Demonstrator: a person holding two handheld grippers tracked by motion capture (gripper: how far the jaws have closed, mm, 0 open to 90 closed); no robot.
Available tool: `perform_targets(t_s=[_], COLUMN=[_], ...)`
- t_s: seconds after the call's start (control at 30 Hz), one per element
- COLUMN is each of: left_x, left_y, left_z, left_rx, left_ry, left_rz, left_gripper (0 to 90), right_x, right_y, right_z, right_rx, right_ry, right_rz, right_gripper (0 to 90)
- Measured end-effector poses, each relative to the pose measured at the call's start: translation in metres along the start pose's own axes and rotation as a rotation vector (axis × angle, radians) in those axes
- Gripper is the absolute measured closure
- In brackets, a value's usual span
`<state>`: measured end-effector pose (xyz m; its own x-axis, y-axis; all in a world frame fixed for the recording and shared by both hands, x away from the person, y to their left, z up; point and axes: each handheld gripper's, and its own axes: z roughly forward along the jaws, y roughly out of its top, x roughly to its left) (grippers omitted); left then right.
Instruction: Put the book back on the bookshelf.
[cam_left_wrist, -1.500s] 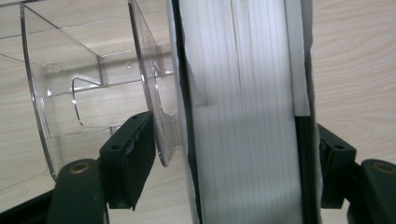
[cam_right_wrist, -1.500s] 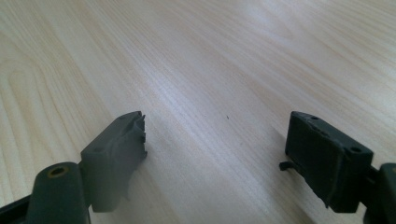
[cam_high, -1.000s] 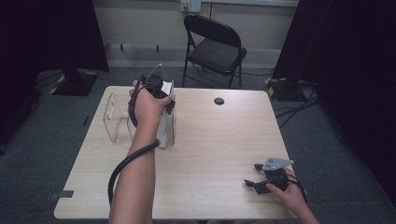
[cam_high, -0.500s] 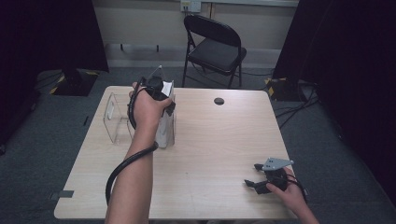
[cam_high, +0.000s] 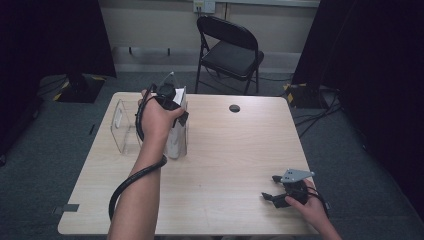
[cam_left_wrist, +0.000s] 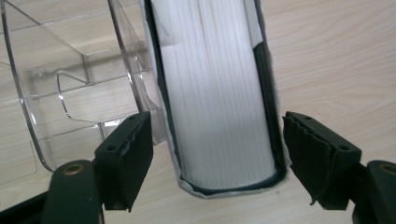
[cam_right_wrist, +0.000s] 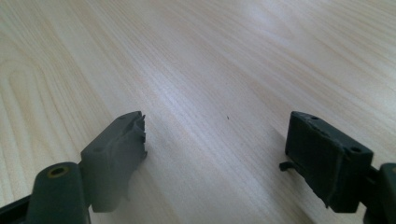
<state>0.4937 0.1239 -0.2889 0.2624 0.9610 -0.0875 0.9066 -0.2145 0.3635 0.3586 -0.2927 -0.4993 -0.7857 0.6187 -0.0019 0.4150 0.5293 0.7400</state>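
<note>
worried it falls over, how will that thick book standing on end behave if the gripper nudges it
The book stands on a narrow edge, so it may tip sideways. Its thick page block suggests it is fairly heavy and stiff. The clear holder beside it might stop a fall that way.

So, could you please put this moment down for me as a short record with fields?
work in hand: left gripper over a book standing upright on the table
left gripper jaws: either side of the book, gaps visible at both pads, not pressing
beside the book: clear plastic holder, on its left in the high view
right gripper: open, nothing between the jaws, low over bare wood near the table's right front corner
beyond the table: black folding chair
</note>
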Motion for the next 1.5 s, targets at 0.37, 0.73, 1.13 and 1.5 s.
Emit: perform_targets(t_s=[0.37, 0.73, 1.13, 1.5], left_x=[-0.002, 0.003, -0.001, -0.003], left_y=[-0.008, -0.017, -0.025, -0.036], left_z=[0.0, -0.004, -0.008, -0.009], left_rx=[-0.009, -0.011, -0.025, -0.04], left_ry=[-0.018, -0.023, -0.045, -0.068], left_rz=[0.021, 0.051, 0.087, 0.107], left_gripper=[25.3, 25.3, 25.2, 24.9], right_x=[0.0, 0.0, 0.0, 0.0], right_y=[0.0, 0.0, 0.0, 0.0], right_z=[0.0, 0.0, 0.0, 0.0], right_rx=[0.0, 0.0, 0.0, 0.001], right_ry=[0.001, 0.001, 0.001, 0.001], right_rz=[0.001, -0.002, -0.002, 0.0], right_gripper=[19.2, 19.2, 19.2, 19.2])
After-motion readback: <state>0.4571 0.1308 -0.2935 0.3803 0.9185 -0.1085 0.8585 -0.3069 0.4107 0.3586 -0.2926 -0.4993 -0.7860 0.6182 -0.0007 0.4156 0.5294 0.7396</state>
